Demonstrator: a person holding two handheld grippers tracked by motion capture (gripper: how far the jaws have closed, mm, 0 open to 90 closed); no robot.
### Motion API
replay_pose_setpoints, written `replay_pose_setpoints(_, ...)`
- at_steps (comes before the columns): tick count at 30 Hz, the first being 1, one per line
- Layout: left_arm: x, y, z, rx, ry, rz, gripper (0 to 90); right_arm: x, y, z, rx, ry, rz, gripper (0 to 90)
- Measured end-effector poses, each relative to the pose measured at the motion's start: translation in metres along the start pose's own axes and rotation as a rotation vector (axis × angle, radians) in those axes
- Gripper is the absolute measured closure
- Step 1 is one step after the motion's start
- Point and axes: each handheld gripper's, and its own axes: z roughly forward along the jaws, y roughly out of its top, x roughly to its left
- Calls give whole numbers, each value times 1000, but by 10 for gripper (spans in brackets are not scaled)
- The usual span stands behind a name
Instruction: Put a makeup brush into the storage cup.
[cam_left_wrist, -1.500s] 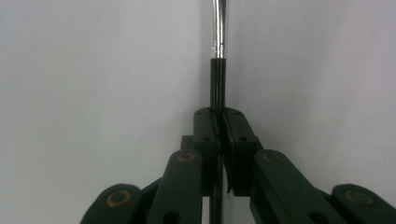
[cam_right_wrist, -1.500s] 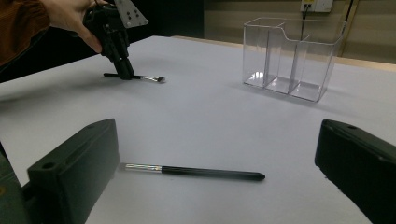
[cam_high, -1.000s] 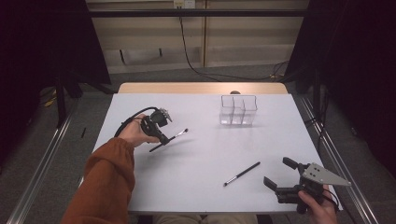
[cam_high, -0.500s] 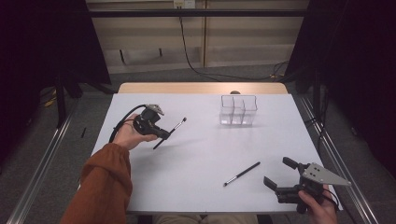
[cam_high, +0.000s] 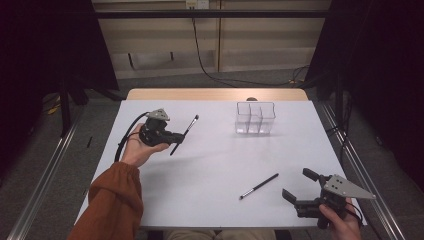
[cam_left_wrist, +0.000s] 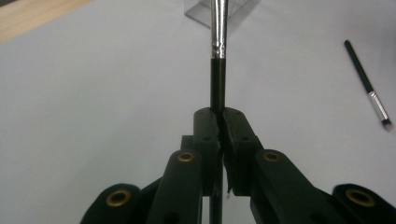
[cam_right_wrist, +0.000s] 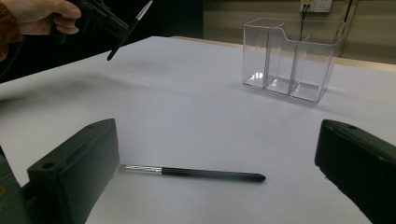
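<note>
Left gripper fingers clamp the thin black-handled, silver-ferruled makeup brush mid-handle, lifted above the white counter. Judged light, stiff, slick; grip the handle, never the bristles. Right gripper fingers wide, second black brush lying nearby.
</note>
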Motion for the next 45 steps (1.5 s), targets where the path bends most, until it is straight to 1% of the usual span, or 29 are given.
replay_pose_setpoints(2, -3, -2, -1, -42, 5, -6, 848, 0, 0, 0, -1, 1, -1, 0)
replay_pose_setpoints(4, -4, -4, -1, -49, 7, -2, 849, 0, 0, 0, -1, 3, -1, 0)
replay_pose_setpoints(5, -5, -8, 0, -85, 1, 6, 848, 1, 0, 0, -2, 5, 2, 0)
replay_pose_setpoints(6, -5, -9, 0, -94, 8, -3, 848, 1, 0, 0, -3, 5, 1, 0)
replay_pose_setpoints(8, -5, -11, 0, -104, 12, 2, 848, 1, 0, 0, -2, 7, 0, 0)
replay_pose_setpoints(9, -5, -16, 0, -142, 9, -4, 848, 1, 1, 0, -4, 8, 1, 0)
replay_pose_setpoints(10, -5, -16, 0, -142, 9, -4, 849, 1, 1, 0, -4, 8, 1, 0)
replay_pose_setpoints(11, -5, -20, 1, -170, 15, -6, 848, 1, 1, 0, -4, 9, 0, 0)
replay_pose_setpoints(14, -5, -23, 1, -186, 20, -18, 848, 1, 0, 0, -3, 9, -4, 0)
replay_pose_setpoints(16, -5, -25, 1, -194, 28, -12, 848, 2, 1, 0, -4, 15, -6, 0)
replay_pose_setpoints(18, -8, -28, 0, -235, 21, -28, 848, 3, 1, 1, -6, 17, -13, 0)
replay_pose_setpoints(20, -8, -29, -1, -238, 25, -26, 848, 3, 1, 1, -6, 19, -14, 0)
replay_pose_setpoints(21, -10, -29, -3, -250, 34, -23, 848, 3, 1, 2, -6, 19, -14, 0)
replay_pose_setpoints(22, -13, -30, -7, -285, 32, -25, 848, 4, 1, 2, -9, 25, -14, 0)
replay_pose_setpoints(24, -16, -31, -11, -287, 52, -7, 848, 4, 1, 3, -21, 32, -11, 0)
replay_pose_setpoints(26, -16, -32, -13, -295, 44, -9, 848, 4, 1, 3, -27, 32, -11, 0)
replay_pose_setpoints(29, -20, -35, -15, -303, 45, -10, 848, 4, 2, 6, -31, 40, -16, 0)
replay_pose_setpoints(31, -22, -36, -16, -299, 62, -4, 848, 3, 4, 10, -32, 45, -23, 0)
replay_pose_setpoints(32, -23, -37, -16, -300, 65, 0, 848, 3, 4, 10, -32, 45, -23, 0)
replay_pose_setpoints(33, -26, -38, -17, -304, 63, -7, 848, 2, 6, 14, -31, 50, -21, 0)
replay_pose_setpoints(34, -26, -38, -17, -304, 63, -7, 848, 2, 6, 14, -31, 50, -21, 0)
replay_pose_setpoints(35, -28, -38, -17, -299, 59, -3, 848, 2, 7, 16, -32, 55, -19, 0)
replay_pose_setpoints(36, -30, -38, -18, -295, 66, 6, 848, 2, 8, 18, -31, 58, -21, 0)
replay_pose_setpoints(37, -32, -39, -18, -300, 55, -1, 848, 3, 10, 20, -28, 62, -24, 0)
replay_pose_setpoints(38, -35, -40, -20, -319, 39, -9, 848, 5, 13, 25, -28, 72, -28, 0)
replay_pose_setpoints(41, -38, -41, -19, -311, 32, -4, 848, 7, 17, 28, -36, 85, -42, 0)
replay_pose_setpoints(42, -39, -41, -18, -315, 19, -10, 847, 9, 22, 33, -42, 101, -47, 0)
replay_pose_setpoints(44, -45, -44, -16, -300, -3, 6, 848, 12, 26, 39, -46, 98, -48, 0)
replay_pose_setpoints(45, -45, -44, -16, -300, -3, 6, 848, 12, 26, 39, -46, 98, -48, 0)
